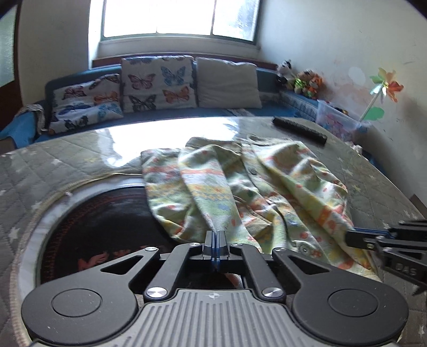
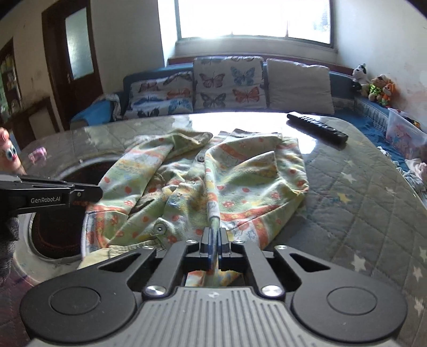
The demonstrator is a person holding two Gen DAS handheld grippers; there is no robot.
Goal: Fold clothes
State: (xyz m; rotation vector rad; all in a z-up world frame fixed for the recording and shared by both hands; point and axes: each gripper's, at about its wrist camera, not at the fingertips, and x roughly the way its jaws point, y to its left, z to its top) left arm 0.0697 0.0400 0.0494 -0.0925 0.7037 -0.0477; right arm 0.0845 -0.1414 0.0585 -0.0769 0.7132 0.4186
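on the quilted table, the garment is pinched at its near hem by the left gripper and right gripper, stretching away from both.

Left gripper and right gripper fingers pinched closed.

Daylight pours in from the window, which is totally blown out up top in both views. Big white glare on the table mid-frame. Edges bend hard, corners go black. Slightly soft overall, the right edge of the left view especially.
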